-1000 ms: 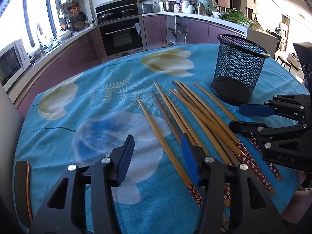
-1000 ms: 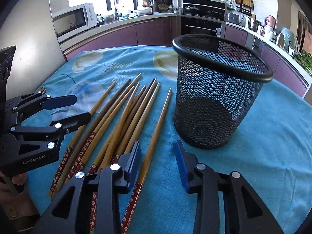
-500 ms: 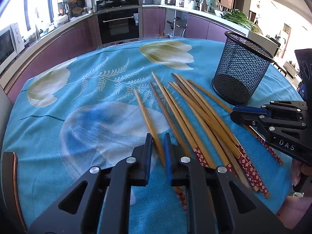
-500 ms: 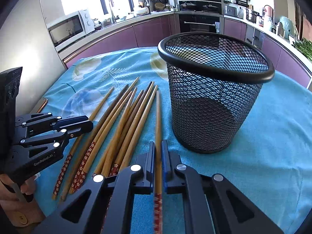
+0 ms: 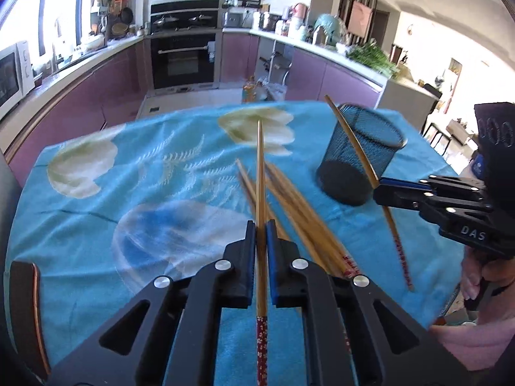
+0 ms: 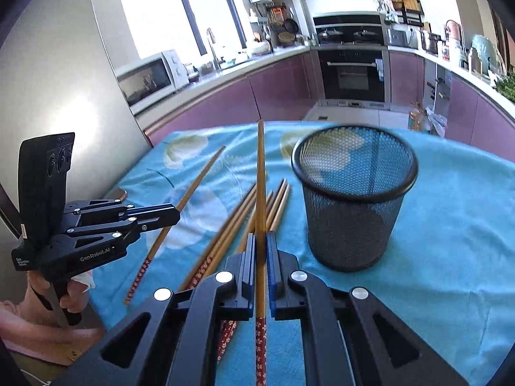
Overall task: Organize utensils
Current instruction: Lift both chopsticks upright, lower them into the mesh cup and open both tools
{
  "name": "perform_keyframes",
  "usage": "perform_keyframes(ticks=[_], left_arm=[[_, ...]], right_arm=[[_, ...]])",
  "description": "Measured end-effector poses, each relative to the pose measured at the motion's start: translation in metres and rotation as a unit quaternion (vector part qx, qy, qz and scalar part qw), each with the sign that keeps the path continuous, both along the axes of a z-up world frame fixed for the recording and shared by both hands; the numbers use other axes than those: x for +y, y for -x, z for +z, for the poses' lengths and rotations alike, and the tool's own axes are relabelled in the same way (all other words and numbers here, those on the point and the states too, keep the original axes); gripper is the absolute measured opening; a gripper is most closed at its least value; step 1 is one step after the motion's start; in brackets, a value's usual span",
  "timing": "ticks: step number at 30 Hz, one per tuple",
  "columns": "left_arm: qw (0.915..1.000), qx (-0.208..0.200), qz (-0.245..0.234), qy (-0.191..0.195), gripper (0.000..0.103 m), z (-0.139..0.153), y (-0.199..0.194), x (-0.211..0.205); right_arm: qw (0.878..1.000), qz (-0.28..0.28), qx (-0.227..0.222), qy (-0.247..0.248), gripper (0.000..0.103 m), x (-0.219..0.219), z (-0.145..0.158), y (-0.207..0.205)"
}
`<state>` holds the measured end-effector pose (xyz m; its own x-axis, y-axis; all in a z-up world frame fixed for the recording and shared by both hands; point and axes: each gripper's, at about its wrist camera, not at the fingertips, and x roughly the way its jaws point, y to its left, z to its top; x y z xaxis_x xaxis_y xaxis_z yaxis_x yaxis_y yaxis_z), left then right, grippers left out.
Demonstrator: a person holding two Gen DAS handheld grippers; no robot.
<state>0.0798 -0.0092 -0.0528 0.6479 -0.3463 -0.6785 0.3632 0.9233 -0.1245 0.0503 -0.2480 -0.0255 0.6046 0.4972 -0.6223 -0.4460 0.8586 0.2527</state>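
My left gripper (image 5: 261, 229) is shut on a wooden chopstick (image 5: 260, 167), which is held off the table and points away from the camera. In the right wrist view my right gripper (image 6: 261, 242) is shut on another chopstick (image 6: 260, 167), raised the same way just left of the black mesh cup (image 6: 354, 212). Each gripper also shows in the other's view: the right gripper (image 5: 379, 190) with its chopstick (image 5: 354, 148) slanting across the mesh cup (image 5: 360, 160), and the left gripper (image 6: 176, 214) with its chopstick (image 6: 196, 181). Several more chopsticks (image 5: 299, 215) (image 6: 278, 199) lie on the cloth between the grippers.
The table carries a blue cloth (image 5: 96, 212) with pale flower prints. A chair back (image 5: 24, 305) stands at its near left edge. A person's hand (image 6: 69, 292) holds the left gripper's handle. Kitchen counters, an oven (image 5: 183, 58) and a microwave (image 6: 148, 78) lie beyond the table.
Both grippers went from open over the chopsticks to shut, each on one chopstick. Both then rose and lifted their chopsticks off the cloth.
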Motion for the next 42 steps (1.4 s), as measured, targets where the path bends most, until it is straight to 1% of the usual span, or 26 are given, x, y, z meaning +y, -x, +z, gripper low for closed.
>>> perform_keyframes(ticks=[6,12,15,19,22,25,28,31,35,39,42], left_arm=[[0.9976,-0.041,-0.03,0.048,0.007,0.044,0.014,0.003],[0.9909,-0.087,-0.047,0.091,0.007,0.085,0.021,0.002],[0.986,-0.107,-0.055,0.115,0.007,0.104,0.016,-0.003],[0.9788,-0.128,-0.067,0.145,0.007,0.127,0.0,-0.017],[0.9758,-0.139,-0.073,0.152,0.007,0.138,-0.012,-0.034],[0.9738,-0.138,-0.081,0.162,0.007,0.139,-0.03,-0.049],[0.9741,-0.133,-0.086,0.161,0.007,0.138,-0.041,-0.065],[0.9793,-0.116,-0.086,0.142,0.007,0.124,-0.052,-0.081],[0.9854,-0.083,-0.095,0.114,0.007,0.095,-0.063,-0.097],[0.9892,-0.055,-0.098,0.094,0.007,0.066,-0.077,-0.107],[0.9908,-0.041,-0.1,0.081,0.007,0.053,-0.084,-0.112]], right_arm=[[0.999,-0.006,-0.044,-0.024,0.006,-0.012,0.031,0.008],[0.996,-0.01,-0.083,-0.041,0.006,-0.025,0.06,0.006],[0.993,-0.013,-0.102,-0.051,0.006,-0.034,0.077,0.003],[0.991,-0.019,-0.121,-0.055,0.006,-0.045,0.097,-0.004],[0.988,-0.03,-0.141,-0.051,0.006,-0.053,0.111,-0.008],[0.985,-0.045,-0.16,-0.041,0.006,-0.061,0.12,-0.013],[0.985,-0.058,-0.162,-0.025,0.006,-0.064,0.117,-0.02],[0.989,-0.059,-0.138,-0.016,0.006,-0.064,0.103,-0.036],[0.994,-0.053,-0.092,0.001,0.006,-0.062,0.079,-0.052],[0.998,-0.045,-0.046,0.029,0.006,-0.051,0.058,-0.065],[0.998,-0.044,-0.022,0.038,0.007,-0.044,0.048,-0.073]])
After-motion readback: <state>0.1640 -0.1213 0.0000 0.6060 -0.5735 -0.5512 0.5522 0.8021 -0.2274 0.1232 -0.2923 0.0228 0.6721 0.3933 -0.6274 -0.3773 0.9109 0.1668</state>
